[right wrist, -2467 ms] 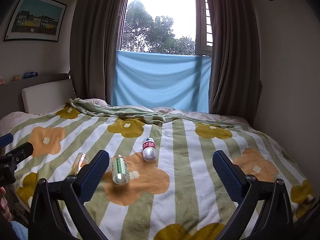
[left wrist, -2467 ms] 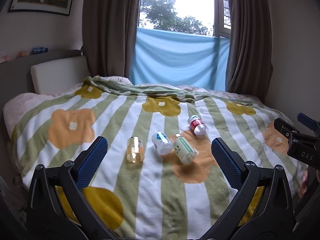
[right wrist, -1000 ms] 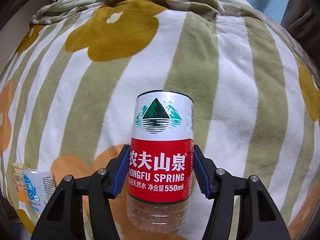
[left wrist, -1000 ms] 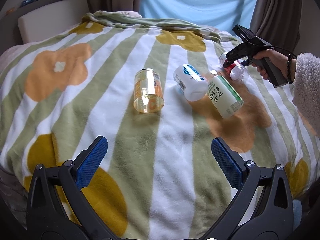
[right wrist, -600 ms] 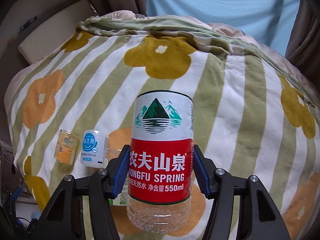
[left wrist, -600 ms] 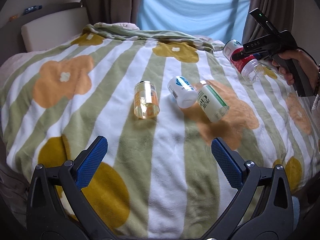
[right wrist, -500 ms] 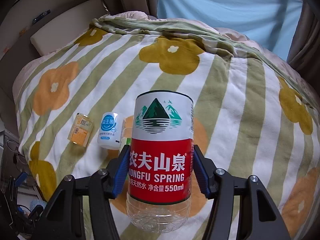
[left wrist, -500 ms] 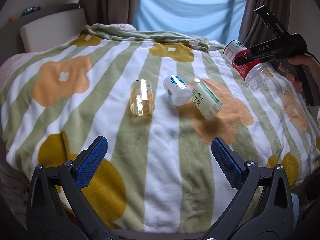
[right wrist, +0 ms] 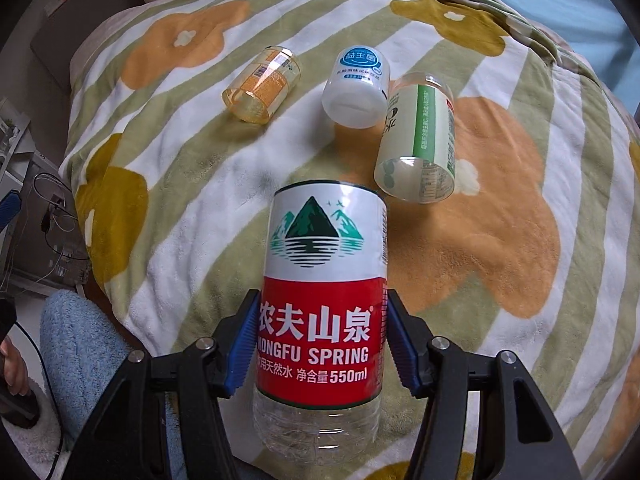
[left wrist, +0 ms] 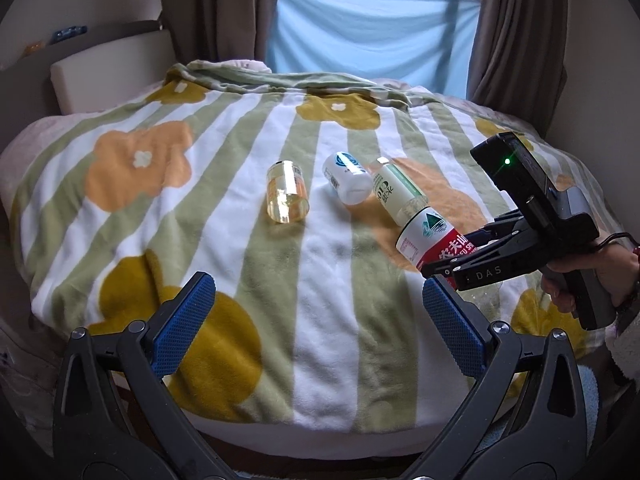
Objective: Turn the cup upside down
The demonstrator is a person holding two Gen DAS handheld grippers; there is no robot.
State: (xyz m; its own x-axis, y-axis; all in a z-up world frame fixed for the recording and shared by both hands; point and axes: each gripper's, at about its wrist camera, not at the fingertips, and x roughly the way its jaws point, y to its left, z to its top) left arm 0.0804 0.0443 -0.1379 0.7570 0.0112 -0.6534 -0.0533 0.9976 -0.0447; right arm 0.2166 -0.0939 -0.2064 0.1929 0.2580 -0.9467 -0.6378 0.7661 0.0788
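My right gripper (right wrist: pixel 322 340) is shut on a clear red-and-white labelled cup (right wrist: pixel 324 280), which it holds off the blanket, lying along its fingers. In the left wrist view that cup (left wrist: pixel 428 232) hangs tilted in the right gripper (left wrist: pixel 448 250), low over the bed's near right. Three more cups lie on their sides on the blanket: an amber one (left wrist: pixel 286 196) (right wrist: pixel 262 84), a white one with a blue label (left wrist: pixel 346 178) (right wrist: pixel 356 84) and a green-labelled one (left wrist: pixel 396 192) (right wrist: pixel 420 140). My left gripper (left wrist: pixel 316 304) stands open over the bed's near edge, holding nothing.
A green-striped flowered blanket (left wrist: pixel 200 220) covers the bed. A cream headboard cushion (left wrist: pixel 112 64) is at the far left, and brown curtains (left wrist: pixel 216 12) flank a blue cloth (left wrist: pixel 372 36) behind. A person's hand (left wrist: pixel 592 272) holds the right gripper. Cables lie on the floor (right wrist: pixel 52 208) left of the bed.
The right gripper picked the red-labelled cup off the blanket, lifted it, then carried it down toward the bed's near right. My left gripper stayed open and drew back a little.
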